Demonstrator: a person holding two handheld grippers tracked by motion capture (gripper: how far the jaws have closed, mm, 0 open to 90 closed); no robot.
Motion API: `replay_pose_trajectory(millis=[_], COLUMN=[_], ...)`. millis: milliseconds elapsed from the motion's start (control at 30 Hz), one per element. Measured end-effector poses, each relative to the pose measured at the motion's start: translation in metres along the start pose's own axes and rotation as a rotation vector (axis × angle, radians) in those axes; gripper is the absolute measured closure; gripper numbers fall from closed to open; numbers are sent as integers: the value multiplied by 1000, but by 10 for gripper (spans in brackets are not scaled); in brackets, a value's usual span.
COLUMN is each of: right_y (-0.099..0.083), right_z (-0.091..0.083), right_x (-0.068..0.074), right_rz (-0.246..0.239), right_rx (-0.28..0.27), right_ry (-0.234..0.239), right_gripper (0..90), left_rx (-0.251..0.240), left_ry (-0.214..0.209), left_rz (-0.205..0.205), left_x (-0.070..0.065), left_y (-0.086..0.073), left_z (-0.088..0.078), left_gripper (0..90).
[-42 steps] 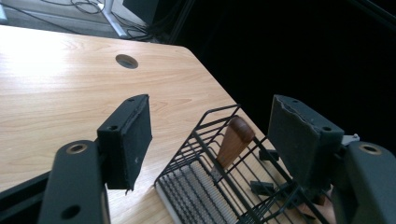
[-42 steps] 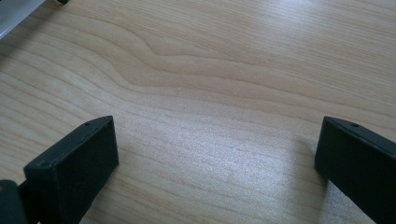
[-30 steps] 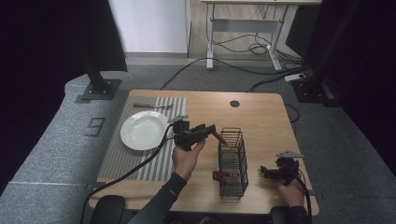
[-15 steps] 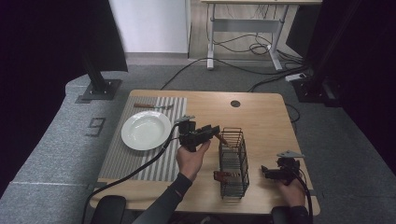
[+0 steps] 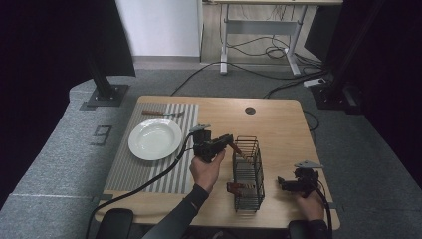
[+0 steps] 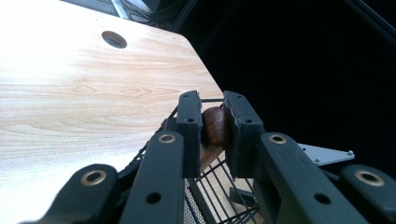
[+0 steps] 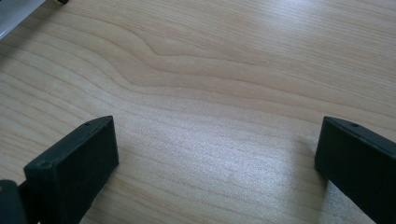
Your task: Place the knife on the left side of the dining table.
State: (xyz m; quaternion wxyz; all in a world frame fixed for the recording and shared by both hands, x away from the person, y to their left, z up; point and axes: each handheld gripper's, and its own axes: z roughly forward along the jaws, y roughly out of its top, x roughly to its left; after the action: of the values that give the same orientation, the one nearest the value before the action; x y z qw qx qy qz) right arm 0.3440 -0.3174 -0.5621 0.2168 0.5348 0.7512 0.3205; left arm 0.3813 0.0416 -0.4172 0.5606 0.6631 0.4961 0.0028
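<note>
My left gripper (image 5: 226, 141) moved right, clamped on wooden handle (image 6: 215, 125) | over wire rack (image 5: 248, 174), insertion likely | right gripper (image 7: 217, 163) agape, idle

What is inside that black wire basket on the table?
The wire basket holds a brown-handled utensil at its far end, gripped by the left tool. Another brown-handled piece sticks through its near side. Their working ends are hidden behind the wires, so I cannot tell what they are.
</note>
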Motion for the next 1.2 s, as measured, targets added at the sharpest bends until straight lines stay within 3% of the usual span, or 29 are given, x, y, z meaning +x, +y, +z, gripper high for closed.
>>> replay_pose_trajectory(millis=[167, 533, 967, 1200], right_y=[0, 0, 0, 0], right_z=[0, 0, 0, 0], right_x=[0, 0, 0, 0], right_rz=[0, 0, 0, 0], right_rx=[0, 0, 0, 0], right_ry=[0, -1, -1, 0], right_gripper=[0, 0, 0, 0], left_rx=[-36, -71, -121, -153], left_ry=[21, 7, -3, -23], left_rz=[9, 12, 37, 31], left_x=[-1, -1, 1, 2], left_y=[4, 16, 41, 51], left_z=[-6, -19, -52, -71], left_gripper=[798, 802, 804, 804])
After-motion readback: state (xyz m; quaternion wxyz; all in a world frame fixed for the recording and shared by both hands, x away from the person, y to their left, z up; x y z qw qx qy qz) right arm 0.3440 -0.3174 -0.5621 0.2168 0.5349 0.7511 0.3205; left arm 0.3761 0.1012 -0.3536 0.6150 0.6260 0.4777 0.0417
